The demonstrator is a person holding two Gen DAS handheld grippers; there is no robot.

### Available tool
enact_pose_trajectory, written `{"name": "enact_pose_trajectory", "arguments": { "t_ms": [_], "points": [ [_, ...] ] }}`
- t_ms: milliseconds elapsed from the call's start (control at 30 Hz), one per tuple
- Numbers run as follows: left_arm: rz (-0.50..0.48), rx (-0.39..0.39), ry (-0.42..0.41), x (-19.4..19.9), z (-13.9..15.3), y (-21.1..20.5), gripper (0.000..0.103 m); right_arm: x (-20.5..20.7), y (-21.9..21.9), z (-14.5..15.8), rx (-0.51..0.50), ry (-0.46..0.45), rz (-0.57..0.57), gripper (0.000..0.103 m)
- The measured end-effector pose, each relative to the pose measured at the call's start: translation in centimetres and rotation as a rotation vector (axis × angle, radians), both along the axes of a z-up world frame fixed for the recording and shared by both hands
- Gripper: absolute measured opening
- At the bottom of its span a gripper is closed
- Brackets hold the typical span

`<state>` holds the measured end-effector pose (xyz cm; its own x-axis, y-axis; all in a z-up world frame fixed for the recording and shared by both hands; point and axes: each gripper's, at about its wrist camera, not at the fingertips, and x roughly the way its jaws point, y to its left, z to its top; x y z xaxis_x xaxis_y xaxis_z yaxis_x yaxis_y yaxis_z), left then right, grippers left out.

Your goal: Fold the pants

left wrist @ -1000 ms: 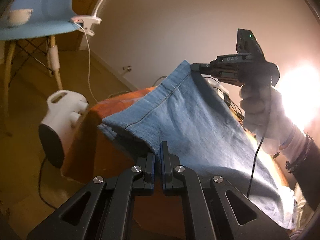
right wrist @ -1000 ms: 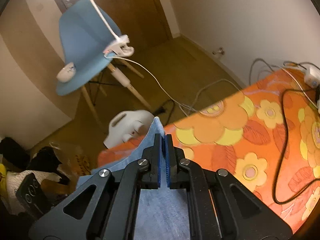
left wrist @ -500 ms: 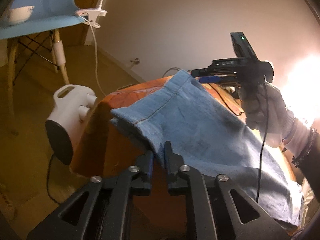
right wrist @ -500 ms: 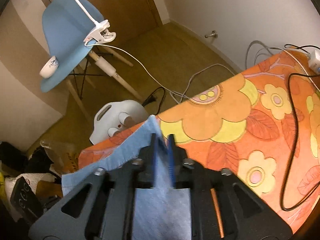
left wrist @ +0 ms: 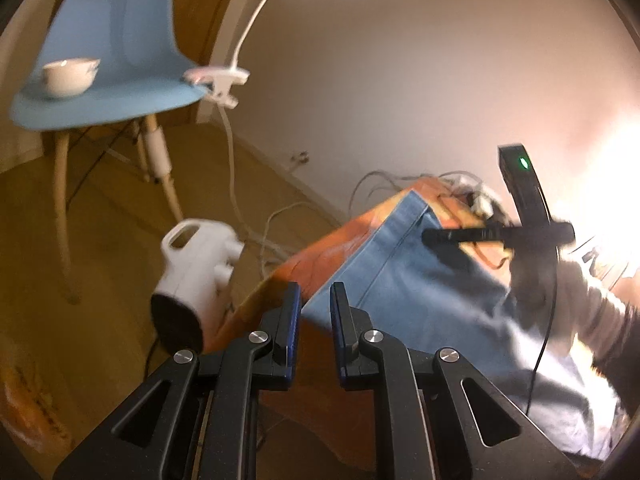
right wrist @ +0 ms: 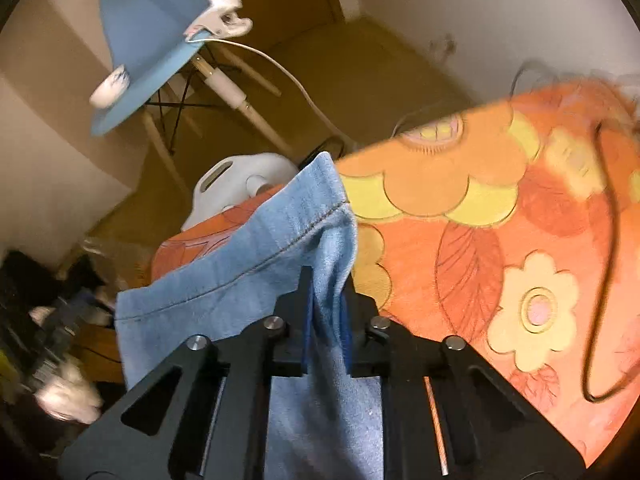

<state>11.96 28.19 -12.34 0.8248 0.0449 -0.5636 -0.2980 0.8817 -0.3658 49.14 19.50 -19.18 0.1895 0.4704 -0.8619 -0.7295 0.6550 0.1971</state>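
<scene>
Left wrist view, far left: blue chair point(left wrist: 116, 52) on pale wooden legs, white cup point(left wrist: 70, 76) on its seat. A white clip lamp point(left wrist: 218, 78) is clamped to the seat edge, its neck arching up toward the ceiling. On the wooden floor below stands a white handled appliance point(left wrist: 192, 276), near the corner of the surface point(left wrist: 332, 256), with cables point(left wrist: 280, 216) trailing behind it.

Centre: the left tongs point(left wrist: 314, 312) are released, jaws apart, nothing between them; the near corner of the blue denim pants point(left wrist: 420, 292) lies just beyond the tips. The pants lie flat on the orange surface, hem toward the far edge.

Right: the right tongs point(left wrist: 430, 236) reach in level over the far hem corner, held by a gloved right hand point(left wrist: 536, 280). Strong glare at the far right.

Right wrist view: chair point(right wrist: 152, 40) and appliance point(right wrist: 236, 184) at left, clutter on the floor at lower left, blurred. The right tongs point(right wrist: 326, 308) are parted, denim point(right wrist: 256, 256) bunched loosely between the fingers, not pinched. The flower-patterned cloth of the surface point(right wrist: 500, 248) fills the right, with a dark cable point(right wrist: 600, 280) looping across it.
</scene>
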Motion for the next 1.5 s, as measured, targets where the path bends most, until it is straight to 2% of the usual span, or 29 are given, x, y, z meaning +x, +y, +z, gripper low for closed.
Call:
{"name": "enact_pose_trajectory", "arguments": {
  "t_ms": [33,67,100,200,300,367,467,533,600,733,800,867,933,1067,1200,1267,1333,1500],
  "points": [
    [-0.013,-0.007,-0.010,0.3,0.5,0.0,0.013,-1.0,0.1,0.6,0.007,-0.038,0.003,0.010],
    [-0.024,-0.015,-0.020,0.7,0.8,0.1,0.013,-3.3,0.4,1.4,-0.001,-0.124,0.032,0.010],
    [-0.031,-0.020,-0.026,1.0,1.1,0.1,0.013,-4.5,0.8,1.7,-0.012,-0.157,0.059,0.010],
    [-0.043,-0.038,-0.035,1.7,1.4,0.2,0.013,-8.5,1.5,1.0,-0.024,-0.133,0.151,0.014],
    [-0.060,-0.070,-0.024,2.2,0.9,-0.2,0.013,-10.7,1.6,-0.2,-0.024,-0.058,0.213,0.023],
    [-0.081,-0.089,-0.009,2.7,0.3,-0.8,0.013,-10.5,1.3,-0.6,-0.003,0.011,0.214,0.030],
    [-0.114,-0.088,0.019,3.5,-0.5,-1.7,0.013,-9.0,0.1,-0.2,0.057,0.086,0.183,0.031],
    [-0.138,-0.087,0.046,4.1,-1.3,-2.2,0.013,-8.6,-0.2,0.2,0.066,0.081,0.182,0.031],
    [-0.147,-0.085,0.067,4.6,-2.0,-2.5,0.013,-8.6,-0.1,0.6,0.041,0.038,0.196,0.032],
    [-0.154,-0.104,0.093,5.1,-3.3,-2.7,0.013,-6.9,0.4,0.3,0.077,0.114,0.169,0.033],
    [-0.162,-0.094,0.099,5.1,-3.5,-3.0,0.013,-5.6,0.0,0.3,0.131,0.153,0.131,0.041],
    [-0.170,-0.084,0.104,5.1,-3.7,-3.2,0.013,-4.3,0.0,0.4,0.168,0.161,0.102,0.057],
    [-0.170,-0.089,0.103,5.3,-3.7,-3.2,0.013,-3.4,0.4,0.1,0.179,0.182,0.088,0.061],
    [-0.145,-0.071,0.073,5.4,-2.8,-3.0,0.013,-3.6,1.8,-0.4,0.149,0.183,0.126,0.062],
    [-0.127,-0.054,0.069,5.3,-2.5,-2.1,0.013,-6.2,2.0,0.5,0.177,0.185,0.241,0.062],
    [-0.125,-0.052,0.080,5.2,-2.7,-1.9,0.013,-7.2,1.5,1.0,0.209,0.223,0.297,0.062],
    [-0.128,-0.051,0.088,5.1,-3.0,-2.0,0.013,-8.1,0.8,2.3,0.227,0.206,0.349,0.062],
    [-0.135,-0.048,0.095,4.7,-3.4,-2.2,0.013,-6.5,0.2,3.1,0.201,0.141,0.292,0.062]
  ]
}}
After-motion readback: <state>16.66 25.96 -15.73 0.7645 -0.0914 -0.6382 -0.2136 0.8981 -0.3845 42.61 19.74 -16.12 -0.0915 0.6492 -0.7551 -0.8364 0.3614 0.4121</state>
